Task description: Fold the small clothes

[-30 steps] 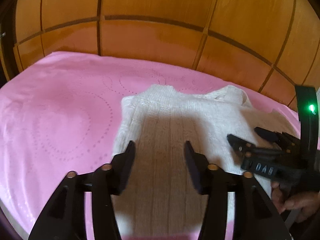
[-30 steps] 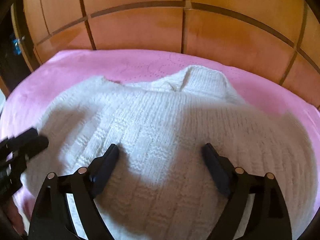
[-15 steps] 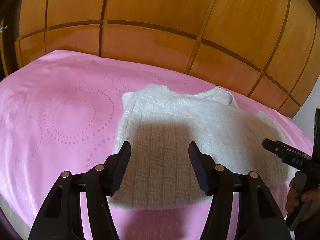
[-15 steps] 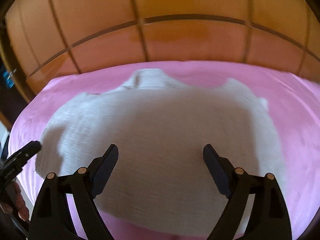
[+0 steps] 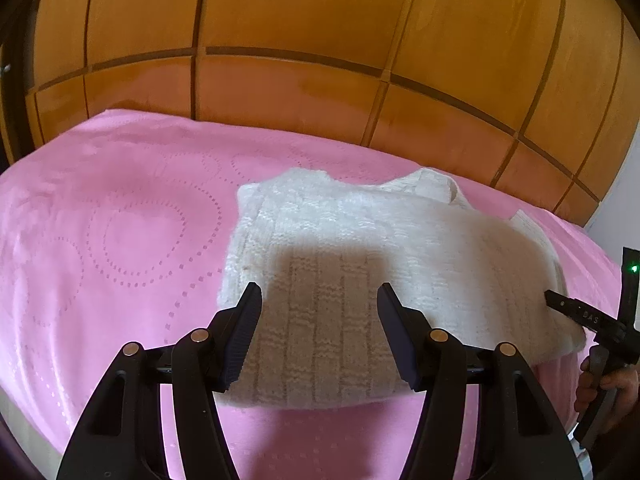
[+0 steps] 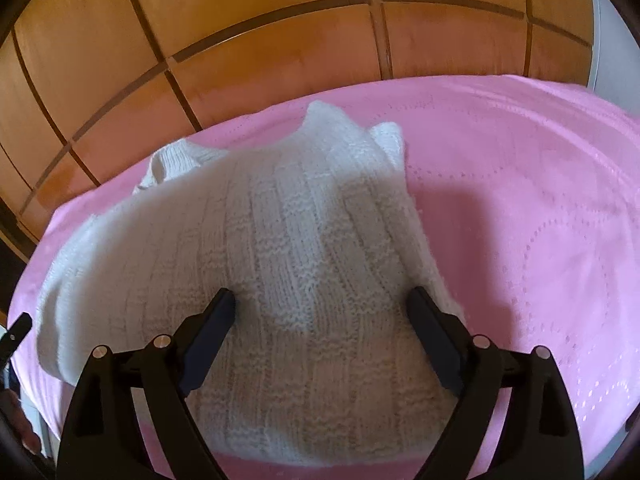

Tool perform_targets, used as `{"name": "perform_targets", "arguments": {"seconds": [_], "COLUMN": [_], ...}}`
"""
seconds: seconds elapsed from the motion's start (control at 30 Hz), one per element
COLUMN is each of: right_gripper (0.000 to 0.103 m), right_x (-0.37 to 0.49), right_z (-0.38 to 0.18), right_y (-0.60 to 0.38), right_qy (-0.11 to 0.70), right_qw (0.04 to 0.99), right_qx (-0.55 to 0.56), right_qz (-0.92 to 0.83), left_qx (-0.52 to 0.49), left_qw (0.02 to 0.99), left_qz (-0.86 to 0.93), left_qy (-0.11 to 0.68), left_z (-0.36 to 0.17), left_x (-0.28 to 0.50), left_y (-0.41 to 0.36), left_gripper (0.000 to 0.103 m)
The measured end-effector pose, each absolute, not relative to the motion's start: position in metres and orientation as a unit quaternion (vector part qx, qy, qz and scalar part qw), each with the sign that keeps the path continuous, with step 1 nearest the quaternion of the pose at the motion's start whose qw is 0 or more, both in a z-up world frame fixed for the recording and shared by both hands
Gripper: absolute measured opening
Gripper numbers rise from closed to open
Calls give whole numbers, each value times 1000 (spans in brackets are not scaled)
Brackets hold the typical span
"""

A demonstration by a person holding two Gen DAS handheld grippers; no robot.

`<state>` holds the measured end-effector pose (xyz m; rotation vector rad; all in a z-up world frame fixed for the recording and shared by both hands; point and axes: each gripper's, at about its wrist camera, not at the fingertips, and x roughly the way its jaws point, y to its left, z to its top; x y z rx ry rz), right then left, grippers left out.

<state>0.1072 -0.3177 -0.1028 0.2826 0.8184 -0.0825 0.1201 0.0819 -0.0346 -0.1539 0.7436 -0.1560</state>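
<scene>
A small white knitted sweater [image 5: 360, 248] lies folded on a pink bedspread [image 5: 100, 240], collar toward the headboard. It also shows in the right wrist view [image 6: 280, 248]. My left gripper [image 5: 320, 308] is open and empty, above the sweater's near left part. My right gripper [image 6: 322, 304] is open and empty, above the sweater's near right part. The right gripper also shows at the right edge of the left wrist view [image 5: 576, 314], at the sweater's right hem. The left gripper's tip shows at the left edge of the right wrist view [image 6: 18, 330].
An orange padded headboard [image 5: 300, 80] with dark seams runs behind the bed. The pink bedspread [image 6: 540, 200] with dotted heart patterns spreads to both sides of the sweater. The bed's near edge lies just below the sweater's hem.
Both grippers have drawn back and up from the sweater, so more of it and the bedspread shows. The right gripper has swung toward the sweater's right side. The sweater lies still.
</scene>
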Motion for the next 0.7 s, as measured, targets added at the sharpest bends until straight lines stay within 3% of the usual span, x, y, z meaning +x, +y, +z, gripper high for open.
{"name": "perform_targets", "arguments": {"seconds": [0.33, 0.53, 0.7], "right_gripper": [93, 92, 70], "right_x": [85, 97, 91], "right_z": [-77, -102, -112], "right_y": [-342, -367, -372], "right_qy": [353, 381, 383], "right_qw": [917, 896, 887], "right_qx": [181, 226, 256], "right_qz": [-39, -46, 0], "left_qx": [-57, -44, -41], "left_qw": [923, 920, 908], "left_qz": [-87, -107, -132], "left_qy": [370, 375, 396], "left_z": [-37, -39, -50], "left_x": [120, 120, 123], "left_y": [69, 53, 38], "left_gripper": [59, 59, 59]}}
